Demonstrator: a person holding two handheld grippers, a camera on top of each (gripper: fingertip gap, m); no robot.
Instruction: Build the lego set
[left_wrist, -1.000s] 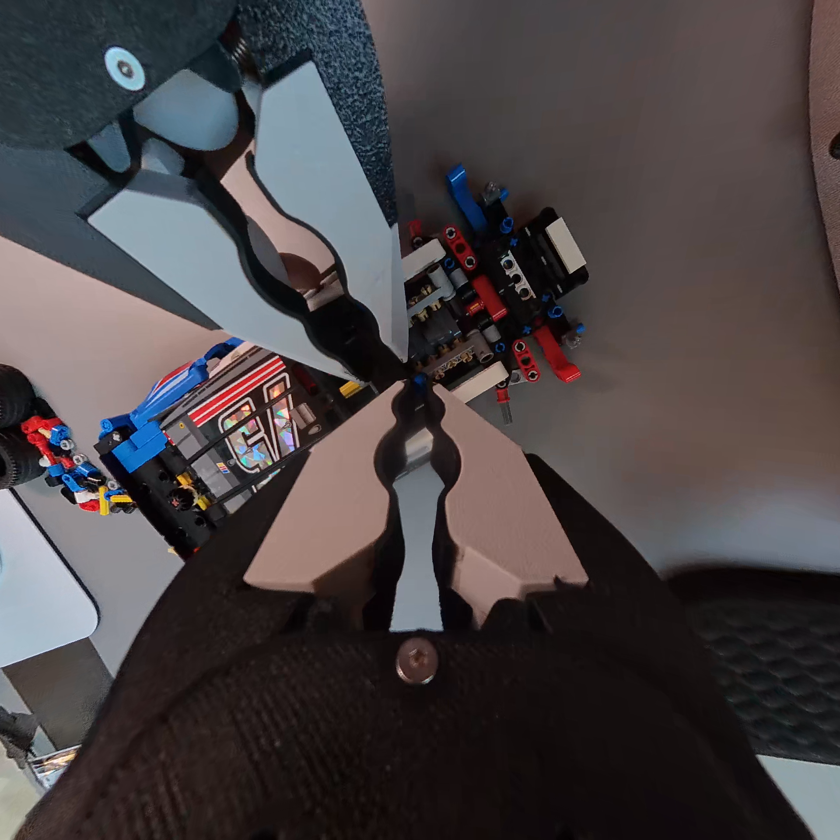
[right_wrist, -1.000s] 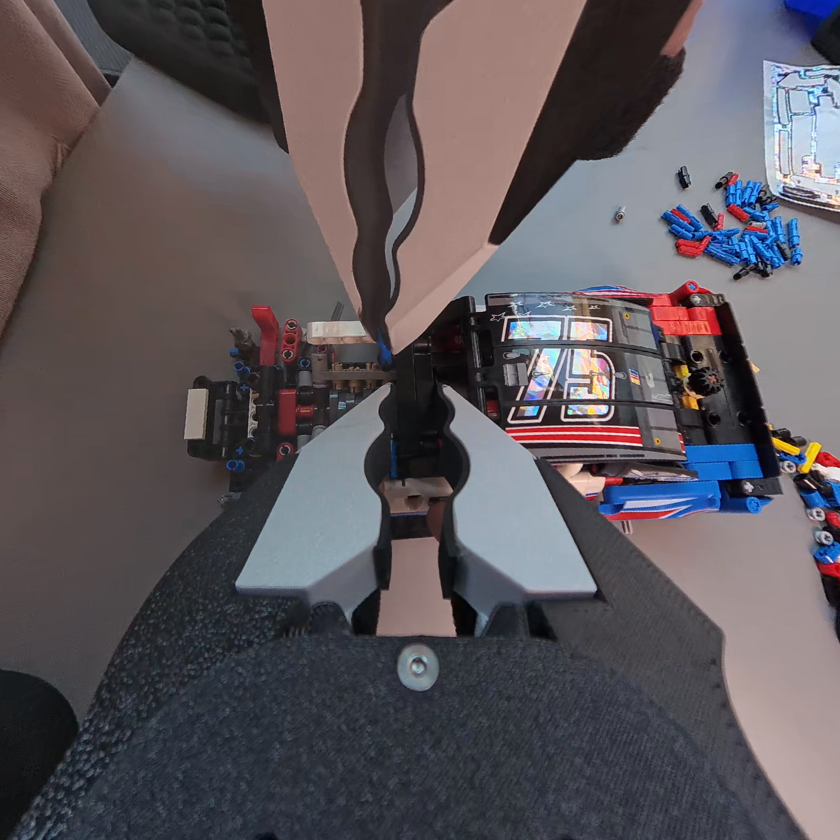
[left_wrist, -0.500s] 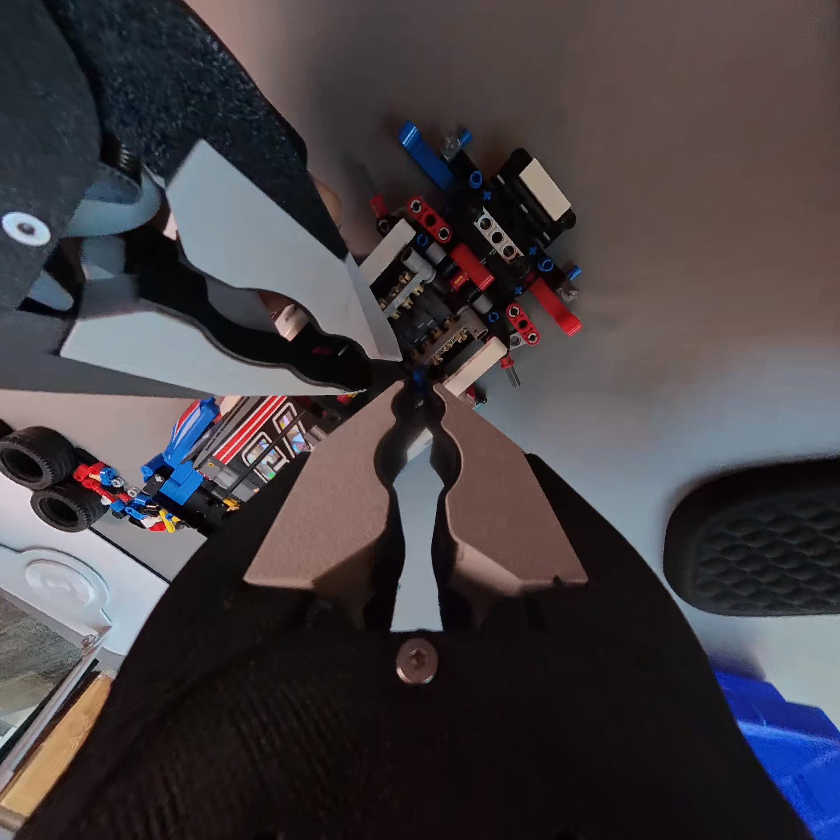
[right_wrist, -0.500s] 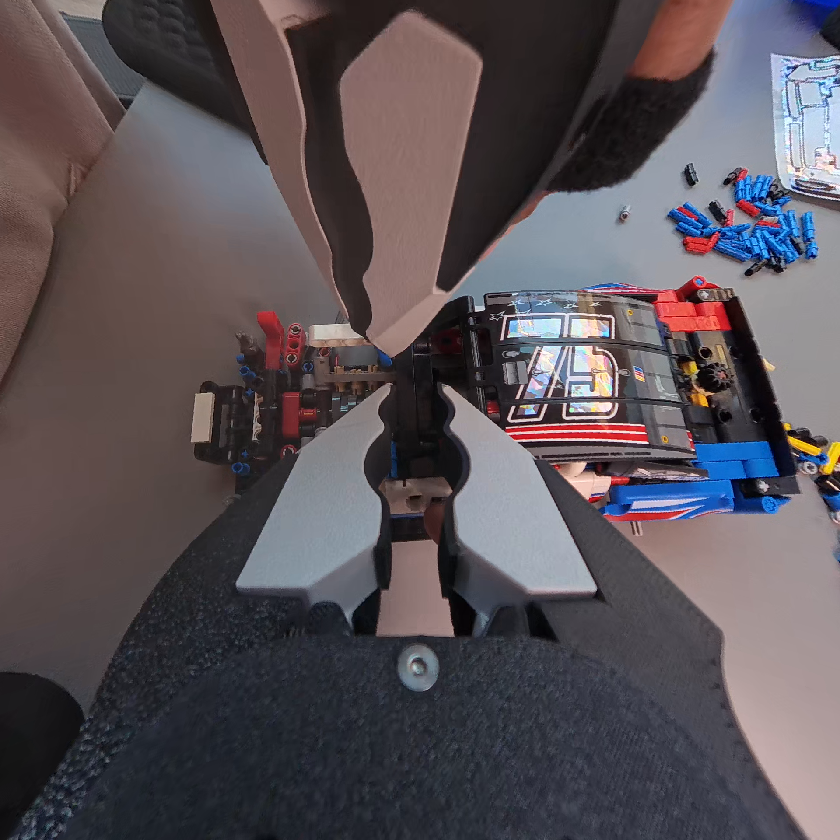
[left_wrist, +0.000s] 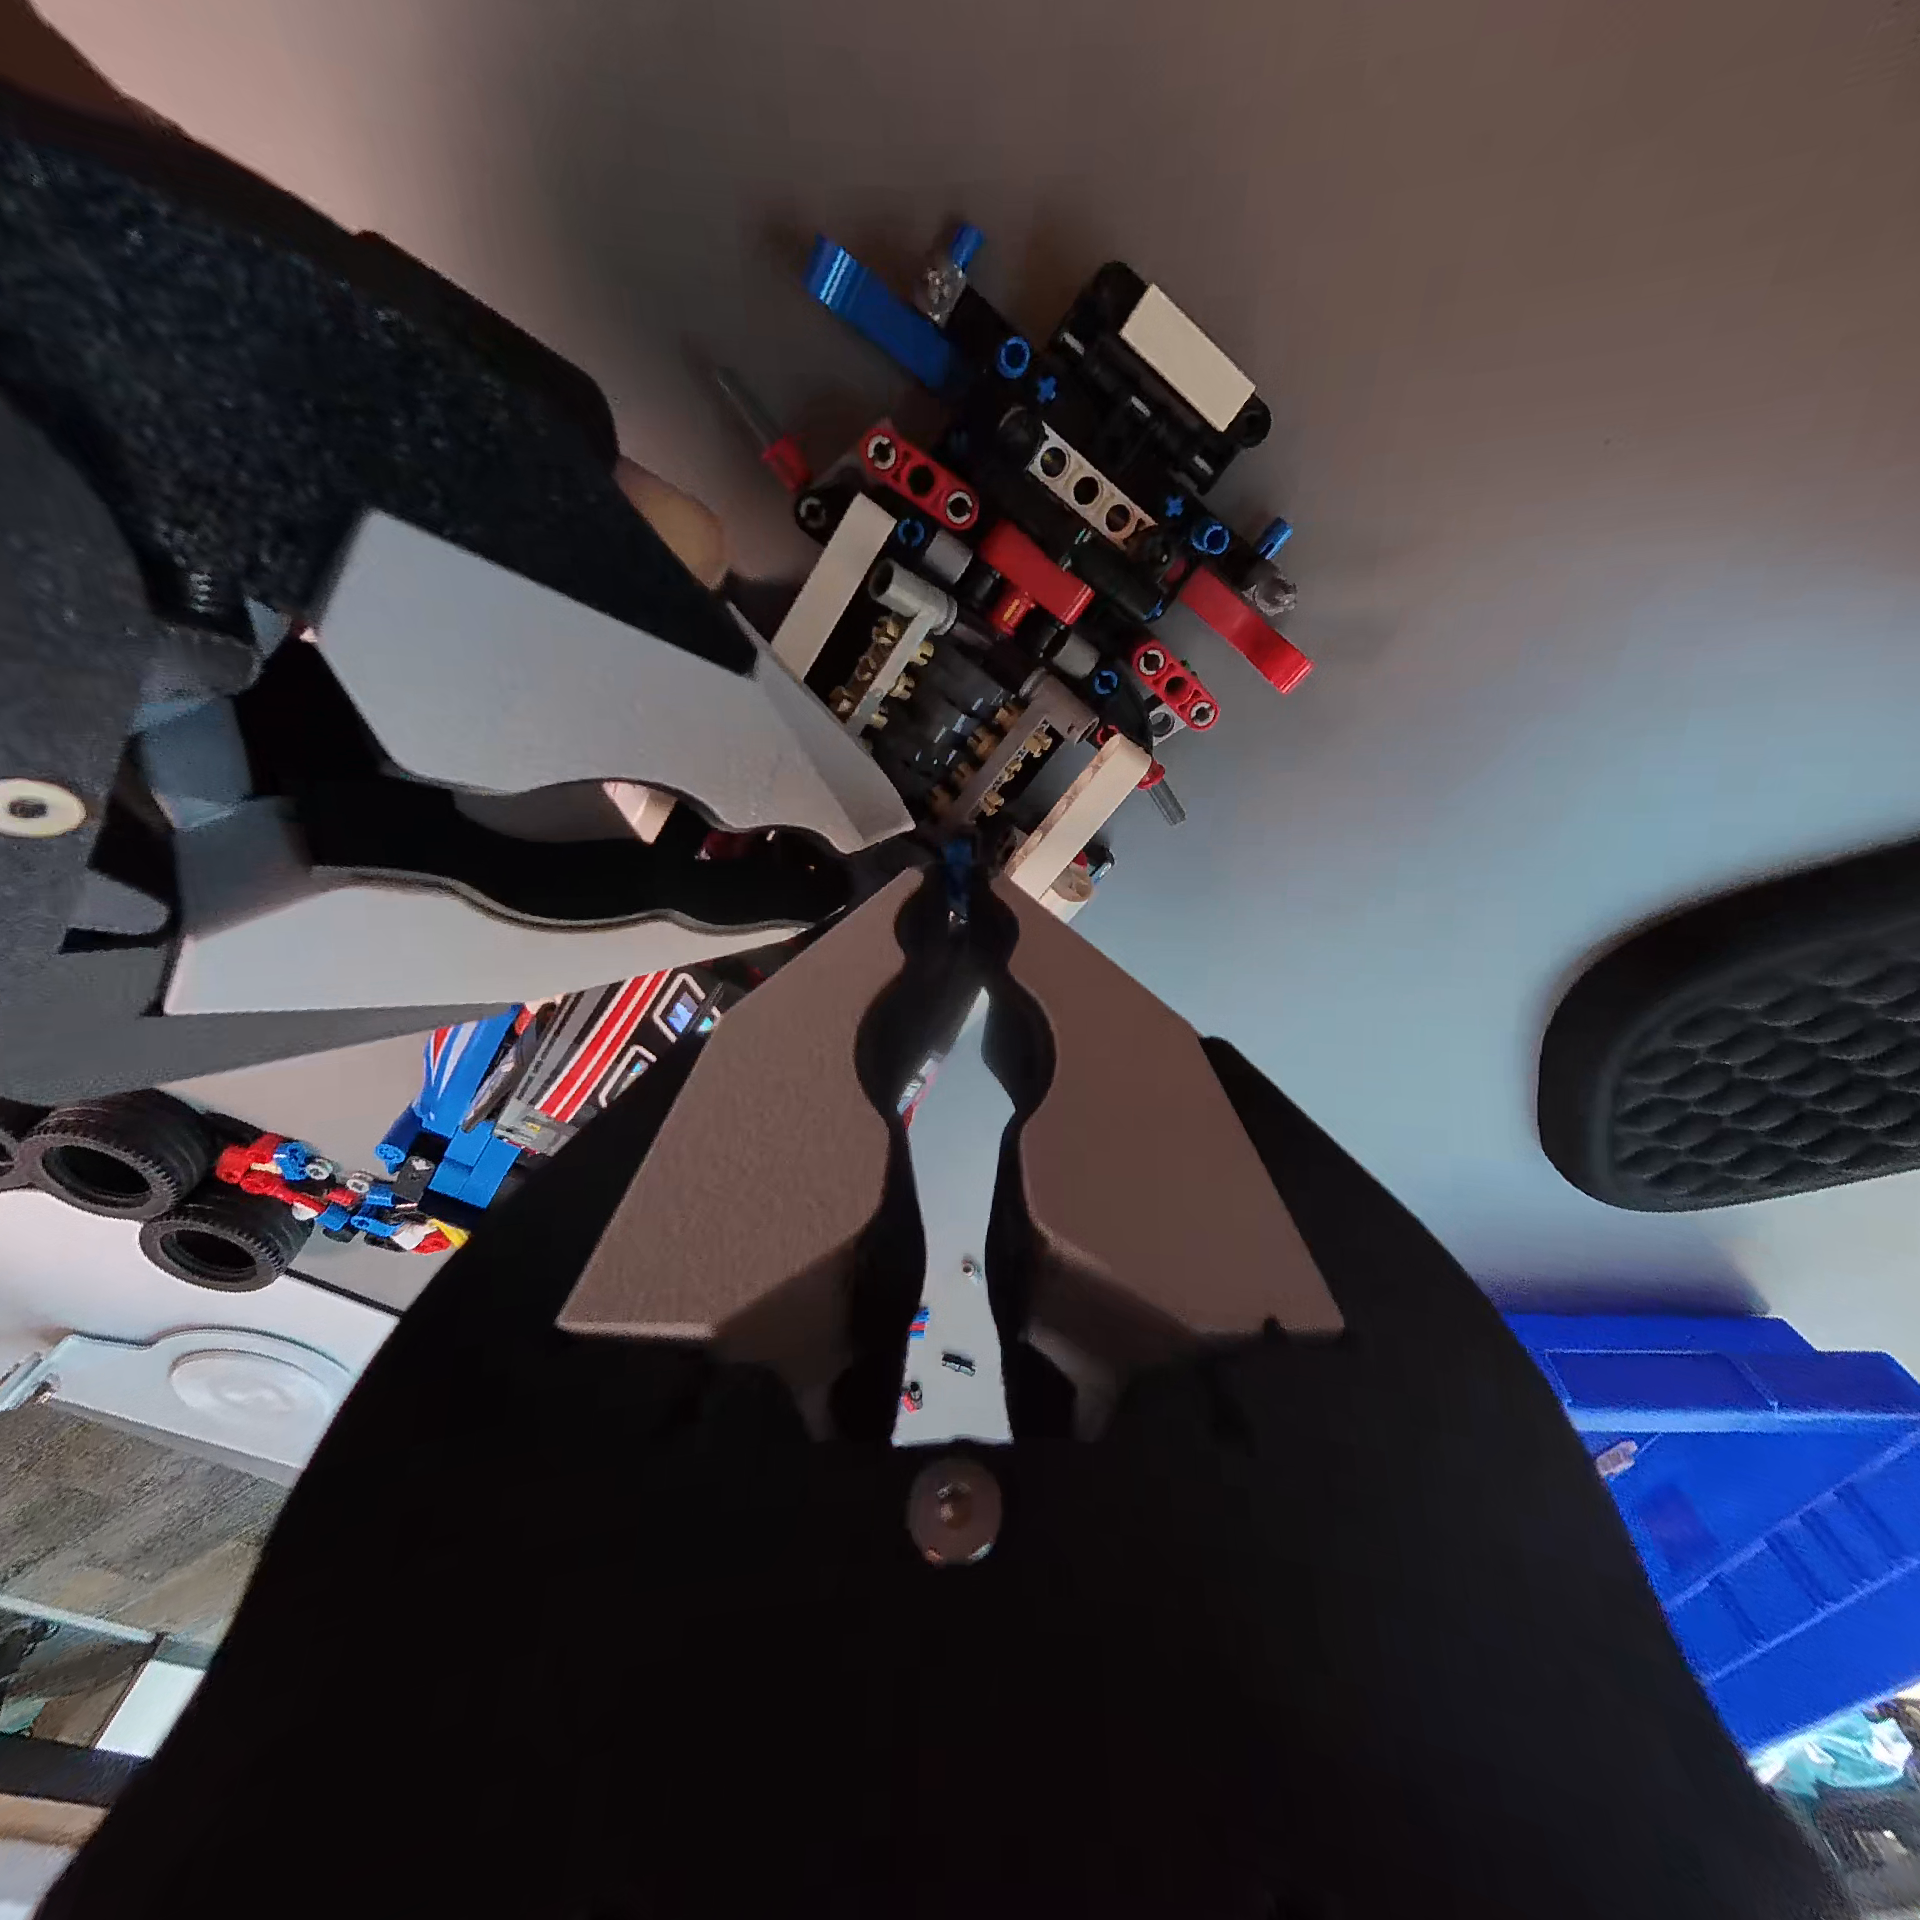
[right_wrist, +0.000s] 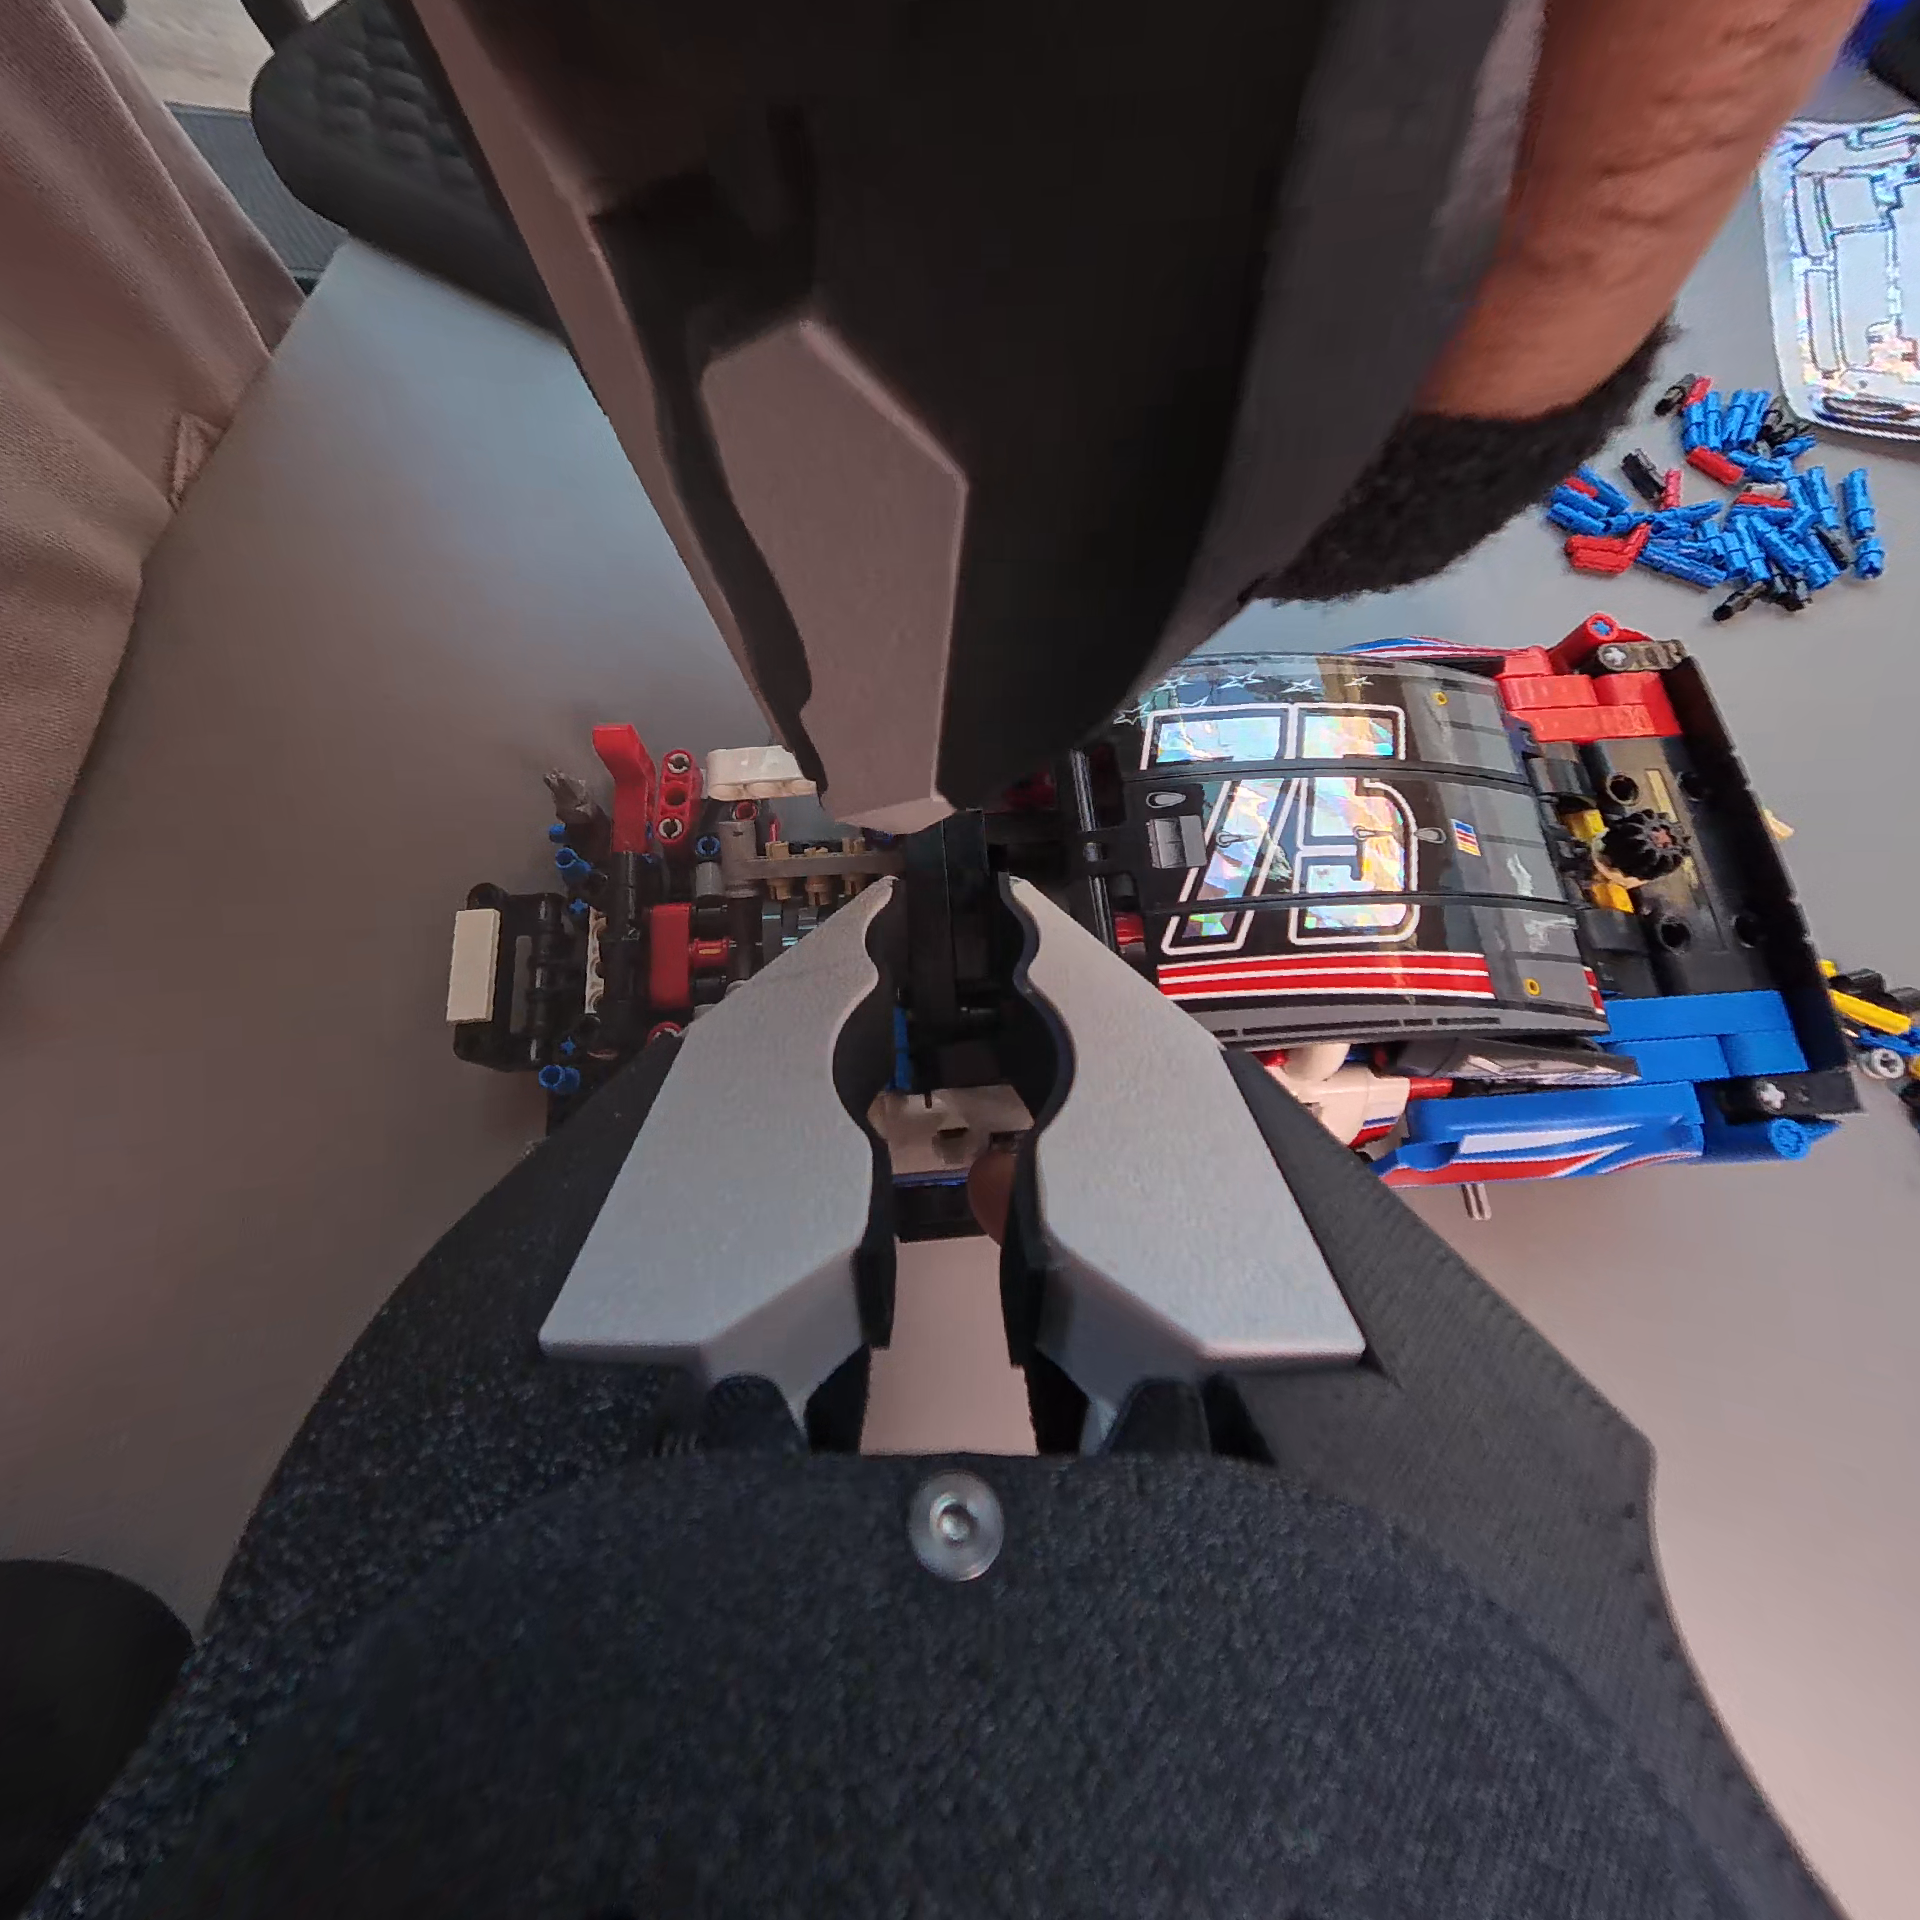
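Left claw (left_wrist: 954, 883) pinching blue pin (left_wrist: 954, 868), right claw (right_wrist: 948, 904) clamping car model (right_wrist: 1340, 862), blue bin (left_wrist: 1745, 1475) contents hidden

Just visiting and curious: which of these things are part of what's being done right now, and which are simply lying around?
In use:
- lego car
- small blue pin pinched in the left tool
- right tool clamped on the car's middle

Lying about:
- pile of loose pins
- sticker sheet
- black tyres
- blue bin
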